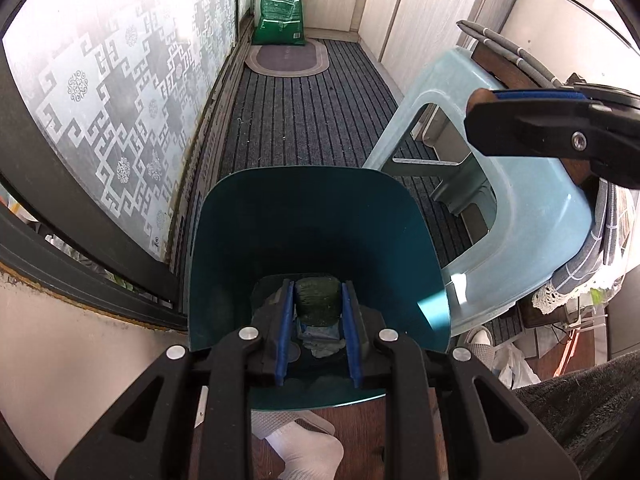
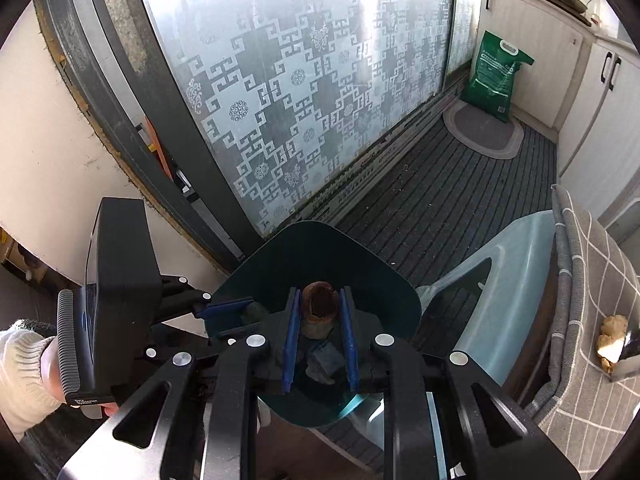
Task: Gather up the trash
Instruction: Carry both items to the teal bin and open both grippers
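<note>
A teal bin point(image 1: 312, 208) stands on the floor below both grippers, with a crumpled blue-grey scrap point(image 1: 320, 338) at its bottom. My left gripper point(image 1: 318, 286) points down into the bin and is shut on a dark green sponge-like lump point(image 1: 318, 300). In the right wrist view the bin point(image 2: 320, 252) lies under my right gripper point(image 2: 320, 292), which is shut on a brown shell-like piece point(image 2: 318, 304). The left gripper point(image 2: 248, 306) reaches in from the left there. The right gripper point(image 1: 486, 100) shows at the upper right of the left wrist view.
A pale blue plastic stool point(image 1: 460, 72) stands right of the bin, with a chair and its checked grey cushion point(image 2: 588, 280) beyond. A patterned glass door point(image 2: 300, 92) runs along the striped carpet. A green bag point(image 1: 282, 8) and an oval mat point(image 1: 286, 60) lie at the far end. A socked foot point(image 1: 308, 452) is near.
</note>
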A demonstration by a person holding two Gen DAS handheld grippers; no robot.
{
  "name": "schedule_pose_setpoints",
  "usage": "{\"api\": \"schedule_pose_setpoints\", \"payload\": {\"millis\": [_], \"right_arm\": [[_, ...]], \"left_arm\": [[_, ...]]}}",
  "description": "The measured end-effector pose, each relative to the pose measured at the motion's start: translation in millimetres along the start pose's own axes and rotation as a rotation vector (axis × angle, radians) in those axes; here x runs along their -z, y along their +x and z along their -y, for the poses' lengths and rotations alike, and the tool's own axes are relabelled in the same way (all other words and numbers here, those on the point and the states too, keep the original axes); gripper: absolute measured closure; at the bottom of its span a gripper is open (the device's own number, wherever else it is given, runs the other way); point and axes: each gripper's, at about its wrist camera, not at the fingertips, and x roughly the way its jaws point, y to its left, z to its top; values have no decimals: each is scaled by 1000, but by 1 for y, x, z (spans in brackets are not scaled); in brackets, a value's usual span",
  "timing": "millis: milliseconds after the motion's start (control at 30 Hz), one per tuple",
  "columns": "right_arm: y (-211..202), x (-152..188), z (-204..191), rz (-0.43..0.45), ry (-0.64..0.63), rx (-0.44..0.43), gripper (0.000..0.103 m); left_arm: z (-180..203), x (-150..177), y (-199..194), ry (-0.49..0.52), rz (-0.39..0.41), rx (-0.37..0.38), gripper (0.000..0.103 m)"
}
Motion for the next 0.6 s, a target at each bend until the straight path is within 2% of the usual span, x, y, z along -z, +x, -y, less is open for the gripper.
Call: {"api": "schedule_pose_setpoints", "payload": {"millis": [100, 167, 267, 400, 600], "right_arm": [[11, -1, -1, -29, 7, 1, 84], [18, 0, -2, -48, 8, 0, 84], [26, 2, -3, -70, 3, 0, 84], [35, 3, -6, -93, -4, 1, 84], [50, 6, -10, -130, -14, 7, 84]], "left_arm": [[-3, 0, 0, -2, 0, 0, 77], [-6, 0, -2, -11, 8, 8, 72], [-10, -2, -7, -18, 26, 10, 72], [-16, -5, -18, -34, 55, 18, 76], [-24, -13, -42, -60, 119, 17, 88]]}}
